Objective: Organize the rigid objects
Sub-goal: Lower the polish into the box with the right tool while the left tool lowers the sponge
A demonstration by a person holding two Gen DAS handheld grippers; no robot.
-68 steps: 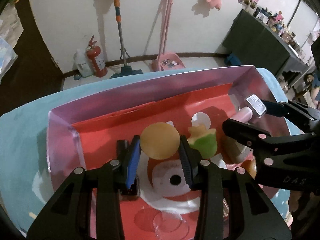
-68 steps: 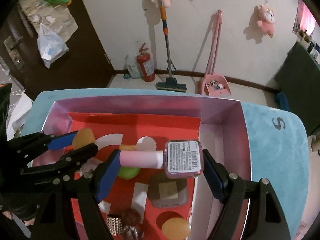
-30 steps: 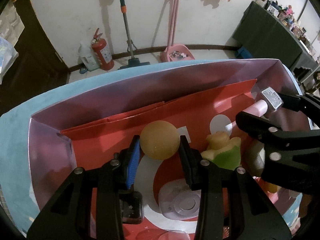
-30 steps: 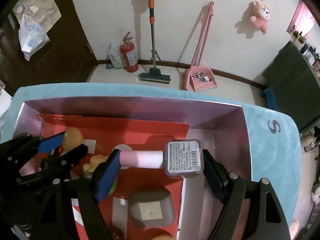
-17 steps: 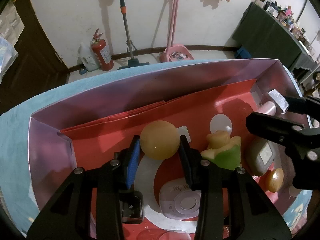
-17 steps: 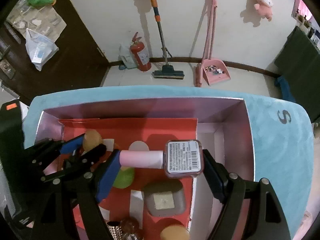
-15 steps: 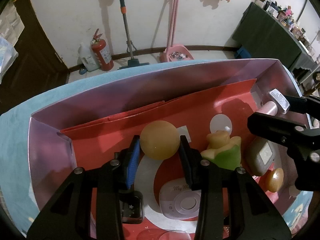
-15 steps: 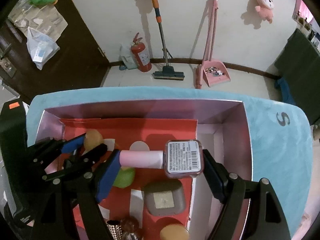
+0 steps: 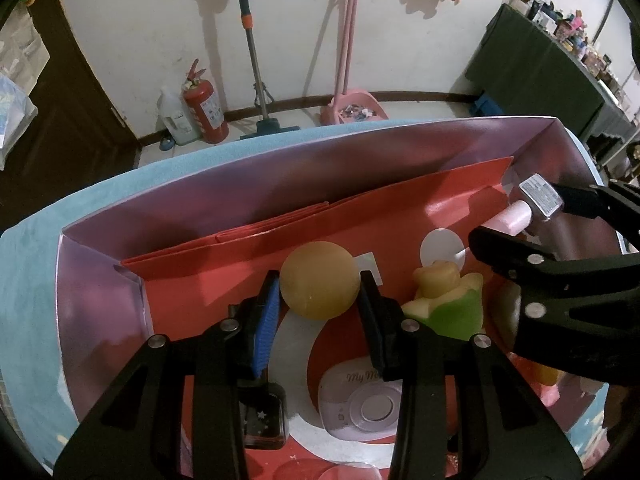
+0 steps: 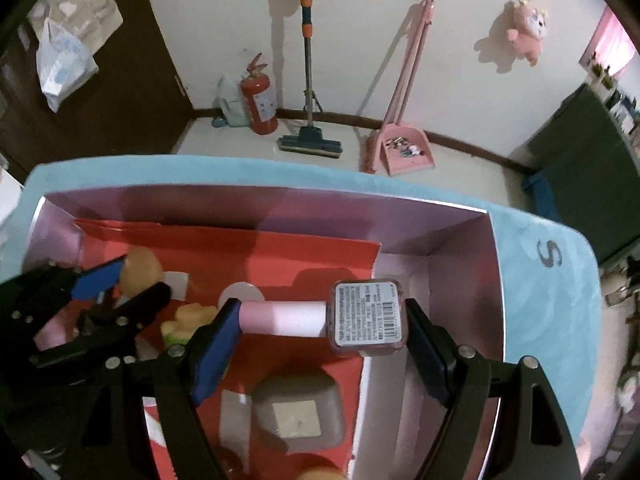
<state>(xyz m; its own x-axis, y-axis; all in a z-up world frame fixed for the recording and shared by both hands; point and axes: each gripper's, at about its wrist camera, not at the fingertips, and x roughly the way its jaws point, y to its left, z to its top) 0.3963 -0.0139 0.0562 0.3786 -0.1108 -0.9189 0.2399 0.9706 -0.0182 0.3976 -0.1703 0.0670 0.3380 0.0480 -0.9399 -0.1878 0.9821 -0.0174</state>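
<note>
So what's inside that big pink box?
Inside the pink box lie a red liner, a green-and-yellow toy, a lilac round-buttoned gadget and a grey square block. Grippers cover whatever lies beneath them.

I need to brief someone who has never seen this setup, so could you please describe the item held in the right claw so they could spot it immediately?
Find the large pink-walled box on the blue tabletop. Above its red liner, the right claw clamps a small bottle lying sideways. Unlike the round yellow ball nearby, it has a pale pink cylindrical cap and a square base with a barcode label.
</note>
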